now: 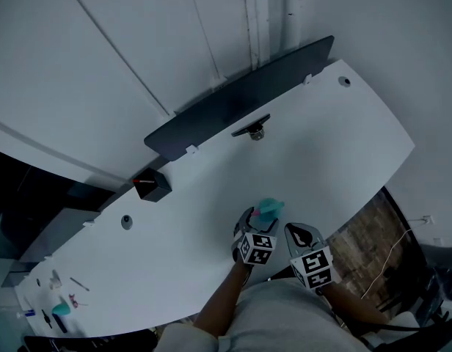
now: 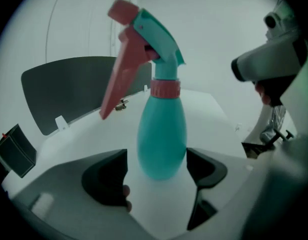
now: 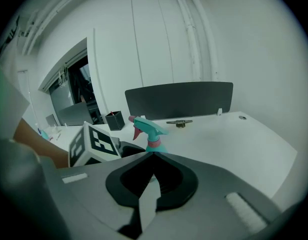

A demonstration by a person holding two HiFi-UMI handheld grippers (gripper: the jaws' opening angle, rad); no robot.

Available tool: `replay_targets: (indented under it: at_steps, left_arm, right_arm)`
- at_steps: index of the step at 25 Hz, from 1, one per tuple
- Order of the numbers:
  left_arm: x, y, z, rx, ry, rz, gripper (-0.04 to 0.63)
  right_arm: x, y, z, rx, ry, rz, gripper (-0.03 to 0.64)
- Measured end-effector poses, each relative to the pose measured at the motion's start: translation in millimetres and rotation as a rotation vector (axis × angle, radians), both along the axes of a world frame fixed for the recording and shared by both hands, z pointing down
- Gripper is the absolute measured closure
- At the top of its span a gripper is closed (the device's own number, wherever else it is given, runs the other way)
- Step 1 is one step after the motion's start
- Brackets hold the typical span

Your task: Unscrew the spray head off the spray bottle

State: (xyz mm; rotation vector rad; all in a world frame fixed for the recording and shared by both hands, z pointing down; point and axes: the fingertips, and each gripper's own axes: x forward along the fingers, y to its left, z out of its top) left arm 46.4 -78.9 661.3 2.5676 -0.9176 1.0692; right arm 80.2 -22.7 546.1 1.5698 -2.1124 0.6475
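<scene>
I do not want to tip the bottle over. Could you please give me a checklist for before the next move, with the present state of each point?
1. Teal plastic spray bottle stands upright on the white table: ok.
2. Bottle body sits between the jaws of the left tool: ok.
3. Left tool closed on the bottle: not ok, jaws apart.
4. Teal spray head with pink trigger and pink collar are uncovered: ok.
5. Right tool open to take the head: not ok, jaws together, empty, short of the bottle.
6. How tight the collar is: cannot tell.
</scene>
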Motion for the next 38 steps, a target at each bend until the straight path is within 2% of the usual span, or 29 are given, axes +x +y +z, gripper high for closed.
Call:
replay_targets:
  at_steps: [11,13,17,20,25,28,29,30,31,33,36,38]
  left_arm:
    - [21.8,-8.8,15.8,0.073,-0.114,0.076,0.225]
    - [15.0,-6.5,11.3,0.144,-0.185,0.119,0.229]
    - [-19.5,-14.9,-9.8,0.376,-0.383,0.178,0.229]
    - [-52.3,-29.4,-33.5,0.474,-0.450,0.127,0.231]
    - [-99.4,-37.3,-65.3,0.588,-0.499,0.027,0.232]
    - [-121.1,-37.5,-71.7,0.629,-0.508,-0.032,0.233]
    - [-128.7,-38.5,-75.0,0.641,-0.519,-0.053,0.233]
    - [-135.7,-39.7,-78.6,0.654,-0.534,-0.071,0.233]
    - [-141.6,-40.9,-81.6,0.668,-0.551,-0.085,0.233]
    - [-149.3,-43.1,-86.1,0.703,-0.589,-0.096,0.233]
    - [-155.6,-46.1,-91.6,0.769,-0.671,-0.084,0.233]
    - [-158.0,-47.2,-95.4,0.820,-0.740,-0.069,0.233]
  right_arm:
    - [16.1,0.9,-3.0,0.005,-0.012,0.004,0.617]
    - [13.1,2.5,-2.8,-0.005,-0.057,-0.002,0.616]
    - [-10.0,6.4,2.9,-0.064,-0.259,-0.048,0.616]
    - [-35.1,3.9,3.3,-0.082,-0.357,-0.111,0.615]
    - [-72.1,-9.9,-12.1,-0.055,-0.438,-0.202,0.615]
    - [-88.9,-14.9,-25.2,-0.052,-0.500,-0.247,0.615]
    - [-94.5,-14.3,-30.0,-0.064,-0.543,-0.264,0.581]
    - [-98.9,-12.8,-34.8,-0.083,-0.599,-0.277,0.456]
    - [-101.1,-11.2,-39.4,-0.111,-0.667,-0.278,0.415]
    - [-99.0,-10.7,-46.9,-0.201,-0.864,-0.208,0.413]
    - [-94.5,-17.2,-54.2,-0.376,-1.244,0.009,0.403]
    - [-99.9,-18.0,-54.1,-0.463,-1.395,0.098,0.400]
